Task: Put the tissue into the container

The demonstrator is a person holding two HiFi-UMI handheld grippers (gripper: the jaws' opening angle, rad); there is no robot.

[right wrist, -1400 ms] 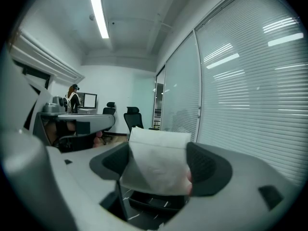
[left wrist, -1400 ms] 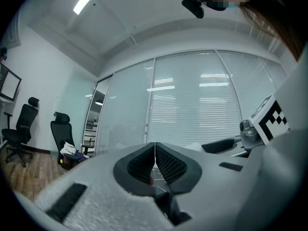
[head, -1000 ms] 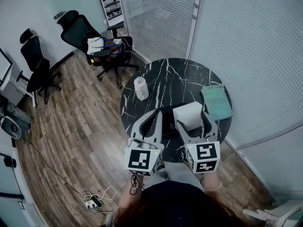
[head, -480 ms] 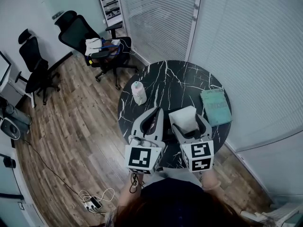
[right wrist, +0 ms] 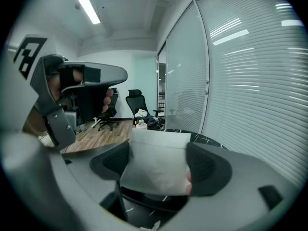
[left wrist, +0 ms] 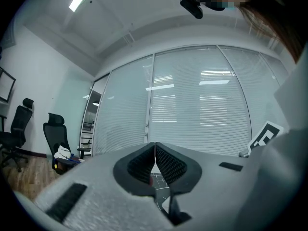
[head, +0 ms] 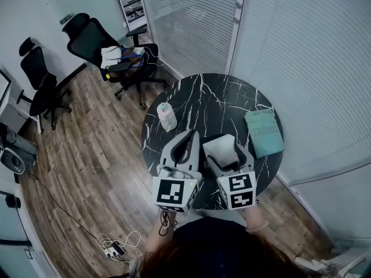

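Tissue (head: 222, 146) in right hand-held gripper (head: 226, 152) | left hand-held gripper (head: 189, 136) between it and container (head: 167, 117)

White tissue (right wrist: 155, 160) in right hand-held gripper (right wrist: 161, 169)

The right tongs (right wrist: 161, 163) cover the lower edge of the tissue (right wrist: 156, 150), and print on the teal book (head: 264, 130) is too small to read

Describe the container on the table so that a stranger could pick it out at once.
Start at the round black marble table. Near its left edge, on the side towards the office chairs, stands a small pale canister. It is the only upright, rounded thing there: the flat teal rectangle lies at the right edge, and the white tissue is clamped in the right gripper.
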